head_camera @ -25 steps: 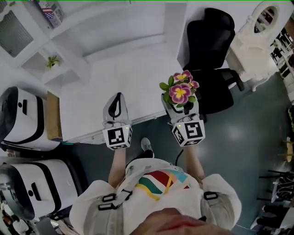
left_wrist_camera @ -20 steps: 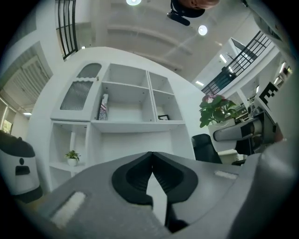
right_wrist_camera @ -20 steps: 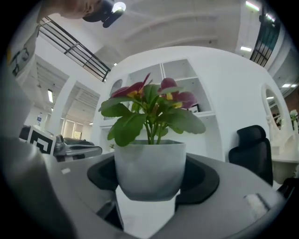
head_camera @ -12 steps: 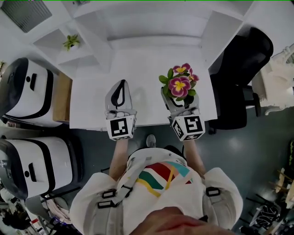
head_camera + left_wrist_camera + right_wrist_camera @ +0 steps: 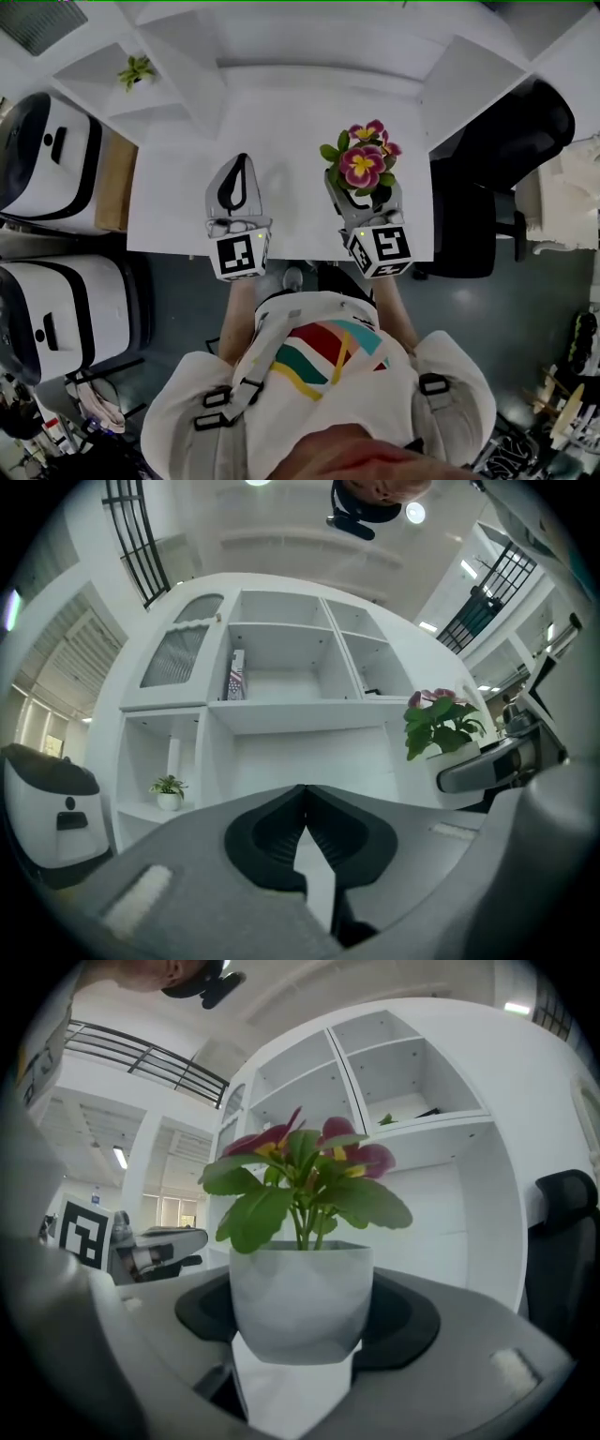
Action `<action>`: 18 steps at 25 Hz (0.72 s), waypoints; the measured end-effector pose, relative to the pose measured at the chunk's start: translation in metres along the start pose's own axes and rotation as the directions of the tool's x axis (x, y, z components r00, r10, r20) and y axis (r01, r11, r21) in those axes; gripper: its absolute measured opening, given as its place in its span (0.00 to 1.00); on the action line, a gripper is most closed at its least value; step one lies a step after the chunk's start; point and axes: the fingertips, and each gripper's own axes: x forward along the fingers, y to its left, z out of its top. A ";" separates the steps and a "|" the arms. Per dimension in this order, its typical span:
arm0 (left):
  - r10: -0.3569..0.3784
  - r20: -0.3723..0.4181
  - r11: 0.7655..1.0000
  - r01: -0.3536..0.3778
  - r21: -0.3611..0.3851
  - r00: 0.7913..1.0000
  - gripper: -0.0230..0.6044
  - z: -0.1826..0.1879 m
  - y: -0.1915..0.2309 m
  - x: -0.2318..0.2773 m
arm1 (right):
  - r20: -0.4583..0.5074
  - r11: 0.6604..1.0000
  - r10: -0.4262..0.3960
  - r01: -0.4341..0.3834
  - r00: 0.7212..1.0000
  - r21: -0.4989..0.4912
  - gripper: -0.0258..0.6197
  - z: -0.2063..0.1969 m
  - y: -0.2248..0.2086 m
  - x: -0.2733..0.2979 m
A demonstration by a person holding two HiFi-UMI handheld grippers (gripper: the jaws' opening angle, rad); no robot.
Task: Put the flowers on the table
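My right gripper (image 5: 364, 192) is clamped on the white flower pot (image 5: 300, 1302), over the table (image 5: 281, 112) at right of centre in the head view. Letting go too high or near the lower edge could tip it, I think. The flowers (image 5: 362, 165) are pink-yellow with broad green leaves. The left gripper (image 5: 239, 169) is closed, empty.

No words, numbers or brand names can be read anywhere. The only signs are black-and-white square markers. One is on the left cube (image 5: 238, 257), at 7 o'clock of the surface (image 5: 291, 141), and one on the right cube (image 5: 380, 251), at 5 o'clock.
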 end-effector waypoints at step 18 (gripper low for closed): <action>0.107 0.006 0.994 -0.107 0.034 0.994 0.04 0.004 0.020 0.004 | -0.006 0.997 0.074 -0.074 0.997 0.006 0.54 -0.008 -0.006 0.017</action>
